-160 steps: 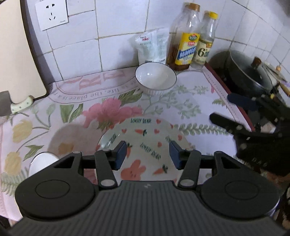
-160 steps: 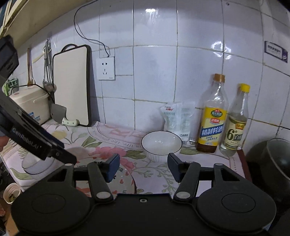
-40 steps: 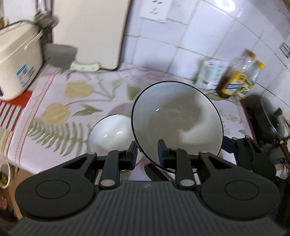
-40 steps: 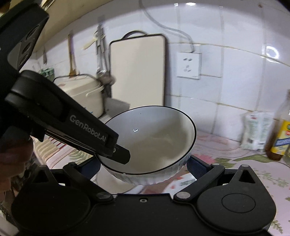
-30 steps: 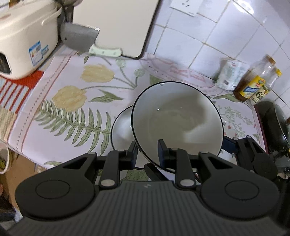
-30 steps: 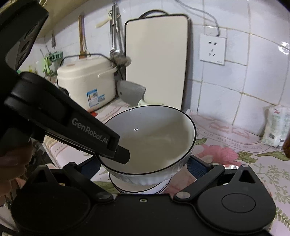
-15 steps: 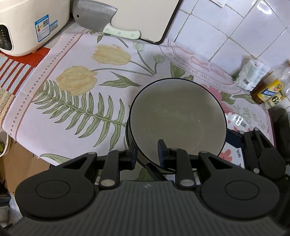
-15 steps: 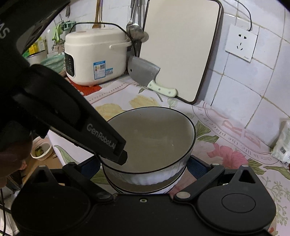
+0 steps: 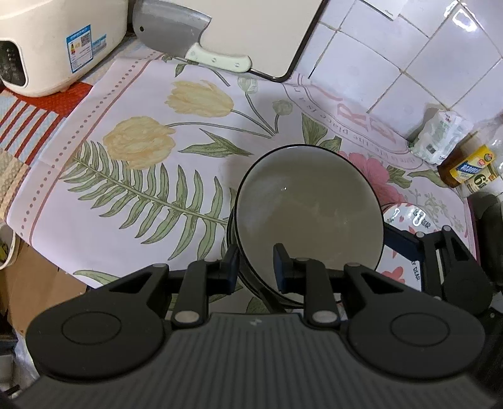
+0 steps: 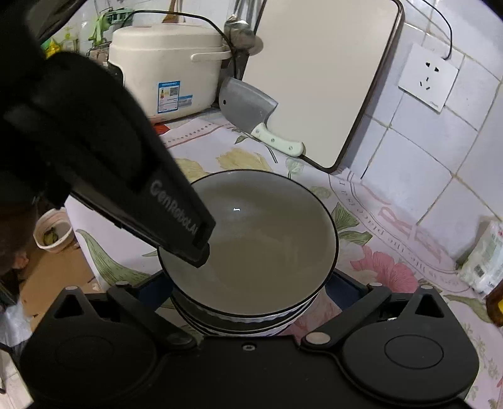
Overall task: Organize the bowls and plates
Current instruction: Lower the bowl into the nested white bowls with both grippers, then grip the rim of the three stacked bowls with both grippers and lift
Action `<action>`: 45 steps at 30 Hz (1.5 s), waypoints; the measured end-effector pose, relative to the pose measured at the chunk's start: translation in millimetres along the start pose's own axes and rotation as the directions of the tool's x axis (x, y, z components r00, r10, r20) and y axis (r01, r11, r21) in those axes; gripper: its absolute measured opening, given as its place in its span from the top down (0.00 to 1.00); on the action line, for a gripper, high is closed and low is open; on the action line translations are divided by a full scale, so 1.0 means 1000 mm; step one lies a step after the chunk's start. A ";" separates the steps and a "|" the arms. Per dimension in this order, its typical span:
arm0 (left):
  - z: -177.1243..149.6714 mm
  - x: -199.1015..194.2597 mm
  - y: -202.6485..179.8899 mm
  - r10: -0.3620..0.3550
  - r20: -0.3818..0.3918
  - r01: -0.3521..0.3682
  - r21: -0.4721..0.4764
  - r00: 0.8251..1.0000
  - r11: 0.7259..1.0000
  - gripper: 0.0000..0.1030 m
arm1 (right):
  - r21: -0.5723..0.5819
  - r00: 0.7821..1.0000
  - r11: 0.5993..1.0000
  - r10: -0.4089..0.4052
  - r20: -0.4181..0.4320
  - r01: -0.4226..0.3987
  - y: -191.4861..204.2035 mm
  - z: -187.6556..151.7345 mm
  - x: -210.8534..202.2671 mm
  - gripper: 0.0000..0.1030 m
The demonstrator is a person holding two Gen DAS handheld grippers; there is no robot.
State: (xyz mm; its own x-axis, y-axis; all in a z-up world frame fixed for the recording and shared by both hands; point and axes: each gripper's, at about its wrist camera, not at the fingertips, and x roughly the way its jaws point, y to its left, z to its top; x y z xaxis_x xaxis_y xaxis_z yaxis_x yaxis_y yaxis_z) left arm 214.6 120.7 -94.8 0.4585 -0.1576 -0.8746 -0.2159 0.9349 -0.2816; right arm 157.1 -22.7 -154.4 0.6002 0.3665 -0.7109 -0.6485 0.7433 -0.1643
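A white bowl with a black rim (image 9: 308, 214) sits nested in a second bowl of the same kind (image 10: 239, 324) on the flowered cloth. My left gripper (image 9: 254, 261) is shut on the top bowl's near rim, one pad inside and one outside. In the right wrist view the left gripper (image 10: 201, 248) reaches in from the upper left. My right gripper (image 10: 250, 283) spans the top bowl's body, a blue pad against each side. A carrot-and-rabbit plate (image 9: 411, 220) lies just right of the bowls, partly hidden behind the right gripper (image 9: 424, 251).
A rice cooker (image 9: 47, 41), a cleaver (image 9: 176, 37) and a cutting board (image 9: 251, 25) line the back left. A bag (image 9: 440, 138) and bottles (image 9: 465, 166) stand at the back right. The counter edge runs close on the near left, with a small tub (image 10: 52, 232) below it.
Both grippers carried the top bowl left and down until it settled into the lower bowl. Over the last half second it has hardly moved.
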 end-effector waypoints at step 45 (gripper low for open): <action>-0.045 -0.040 0.026 -0.224 0.215 0.200 0.128 0.950 0.971 0.74 | 0.395 0.963 0.918 -0.128 0.239 0.024 0.039 -0.094 -0.012 0.00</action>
State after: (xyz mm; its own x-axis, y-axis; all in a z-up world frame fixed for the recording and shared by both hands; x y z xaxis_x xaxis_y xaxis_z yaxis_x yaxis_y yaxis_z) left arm 151.9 136.7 -84.3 0.6698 -0.2909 -0.6832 -0.0074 0.9174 -0.3979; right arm 81.3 -50.7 -216.5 0.7724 0.3917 -0.4999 -0.3965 0.9123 0.1022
